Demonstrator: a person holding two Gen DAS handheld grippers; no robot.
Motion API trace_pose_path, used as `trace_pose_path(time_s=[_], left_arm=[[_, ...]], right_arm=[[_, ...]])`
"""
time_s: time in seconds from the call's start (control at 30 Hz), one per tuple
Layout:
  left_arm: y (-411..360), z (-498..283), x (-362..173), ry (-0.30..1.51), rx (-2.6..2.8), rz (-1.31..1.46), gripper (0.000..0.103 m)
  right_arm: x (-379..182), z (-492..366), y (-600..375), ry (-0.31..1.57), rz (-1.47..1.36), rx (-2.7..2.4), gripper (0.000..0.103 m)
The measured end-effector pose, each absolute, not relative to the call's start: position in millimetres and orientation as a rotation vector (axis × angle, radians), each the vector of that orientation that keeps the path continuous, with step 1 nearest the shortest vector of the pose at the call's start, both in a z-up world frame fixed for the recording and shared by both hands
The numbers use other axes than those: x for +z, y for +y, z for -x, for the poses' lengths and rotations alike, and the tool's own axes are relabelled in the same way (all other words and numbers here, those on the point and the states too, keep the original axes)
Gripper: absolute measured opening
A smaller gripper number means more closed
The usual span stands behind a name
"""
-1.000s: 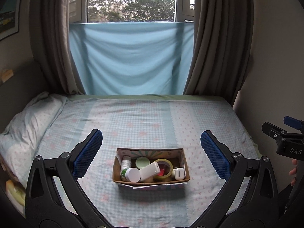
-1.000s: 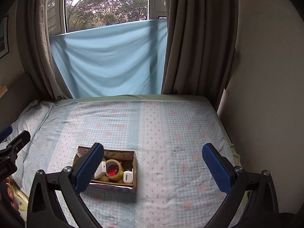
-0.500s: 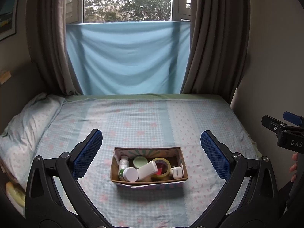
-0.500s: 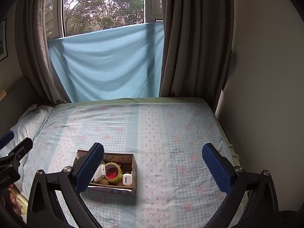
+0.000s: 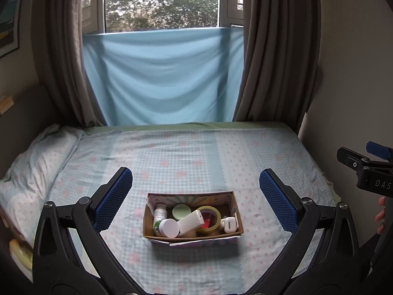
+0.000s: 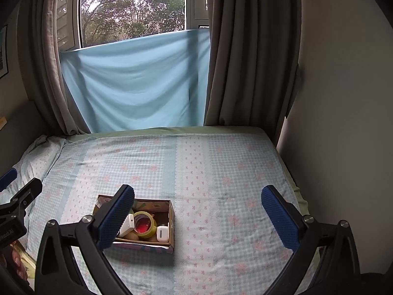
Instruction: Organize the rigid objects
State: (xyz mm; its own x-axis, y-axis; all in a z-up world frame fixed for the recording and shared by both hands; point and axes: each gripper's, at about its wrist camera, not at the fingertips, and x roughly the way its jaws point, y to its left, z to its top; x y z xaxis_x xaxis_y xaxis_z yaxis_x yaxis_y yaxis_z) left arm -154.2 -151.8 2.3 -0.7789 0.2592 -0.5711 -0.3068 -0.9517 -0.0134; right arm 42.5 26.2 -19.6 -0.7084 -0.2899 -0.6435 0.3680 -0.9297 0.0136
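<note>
A small cardboard box (image 5: 234, 205) sits on the bed, holding a yellow tape roll (image 5: 211, 215), a white bottle (image 5: 190, 222), a white-capped jar (image 5: 169, 228), a green lid (image 5: 181, 211) and a small white case (image 5: 229, 225). My left gripper (image 5: 195, 196) hovers above and before the box, wide open and empty. In the right wrist view the box (image 6: 171, 212) lies low left, partly behind my left finger; the tape roll (image 6: 145, 223) and white case (image 6: 162, 234) show. My right gripper (image 6: 197, 212) is open and empty, to the right of the box.
The checked bedsheet (image 5: 196, 152) stretches back to a blue cloth (image 5: 162, 73) under the window, flanked by brown curtains (image 5: 275, 49). A pillow (image 5: 36, 162) lies at the left. A wall (image 6: 343, 98) borders the bed's right side. A hand (image 5: 382, 211) holds the other gripper.
Both grippers have drawn back and risen slightly, so the box appears a little lower and smaller in both views. Both remain open; nothing in the box has moved.
</note>
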Motion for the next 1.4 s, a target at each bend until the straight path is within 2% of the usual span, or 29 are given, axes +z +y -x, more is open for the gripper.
trace_pose_path(time_s=[0.8,1.4], left_arm=[[-141,155,6,0.094,2.722,0.844,0.103],[-148,144,12,0.051,2.784,0.728,0.103]], right_arm=[[-16,-38,28,0.158,-0.942,-2.606,0.103],[-16,-33,29,0.157,-0.949,-2.605,0.103]])
